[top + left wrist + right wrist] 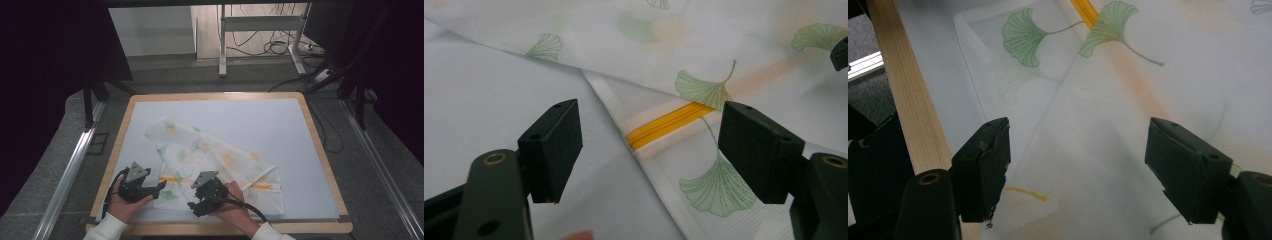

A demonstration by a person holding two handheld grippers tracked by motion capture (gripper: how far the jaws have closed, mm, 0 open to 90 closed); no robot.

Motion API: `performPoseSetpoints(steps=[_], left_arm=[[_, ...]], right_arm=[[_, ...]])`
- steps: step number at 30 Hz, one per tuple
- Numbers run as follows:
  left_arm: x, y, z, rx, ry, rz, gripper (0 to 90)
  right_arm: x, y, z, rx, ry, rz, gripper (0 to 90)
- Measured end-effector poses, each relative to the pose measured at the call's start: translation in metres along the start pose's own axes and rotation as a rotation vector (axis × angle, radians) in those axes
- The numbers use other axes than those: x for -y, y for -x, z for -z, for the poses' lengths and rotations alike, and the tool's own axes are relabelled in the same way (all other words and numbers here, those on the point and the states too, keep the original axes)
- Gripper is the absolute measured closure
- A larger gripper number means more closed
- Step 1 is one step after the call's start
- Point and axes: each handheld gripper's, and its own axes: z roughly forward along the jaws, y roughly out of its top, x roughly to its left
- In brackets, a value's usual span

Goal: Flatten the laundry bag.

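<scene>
Both spread wide, the left gripper (161, 186) and right gripper (192, 205) hover over the mesh bag (220, 160).

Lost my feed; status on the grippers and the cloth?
Left gripper open at cloth's edge. Right gripper open over it. Cloth folded, flat on table. Nothing in the way.

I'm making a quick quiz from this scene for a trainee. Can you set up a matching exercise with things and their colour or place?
Things:
1. zipper
2. leaf prints
3. table rim
4. left gripper

Colour or place:
A. pale wood
B. orange-yellow
C. at the mesh bag's left edge, jaws open
D. green

Pairs: 1-B, 2-D, 3-A, 4-C
</scene>
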Motion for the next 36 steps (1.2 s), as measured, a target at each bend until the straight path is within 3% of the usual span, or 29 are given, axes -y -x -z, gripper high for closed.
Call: performPoseSetpoints(steps=[7, 15, 23, 28, 32, 36], left_arm=[[0.001, -0.002, 0.000, -0.003, 0.004, 0.005, 25.2], [0.001, -0.003, 0.000, -0.003, 0.000, 0.004, 25.2], [0.001, -0.003, -0.001, -0.005, -0.005, 0.005, 25.2], [0.001, -0.002, -0.001, -0.005, -0.005, 0.004, 25.2], [0.001, -0.002, -0.002, -0.003, -0.007, 0.003, 25.2], [0.002, -0.003, -0.003, 0.000, -0.012, 0.001, 25.1]], right_arm=[[0.001, -0.006, -0.007, 0.001, -0.041, 0.011, 23.8], [0.015, -0.019, 0.002, -0.020, -0.084, 0.038, 23.6], [0.022, -0.018, 0.008, -0.013, -0.105, 0.045, 43.7], [0.022, -0.013, 0.009, 0.016, -0.106, 0.060, 62.0], [0.022, -0.009, 0.010, -0.005, -0.101, 0.041, 71.2], [0.021, -0.004, 0.011, -0.057, -0.092, 0.020, 77.1]])
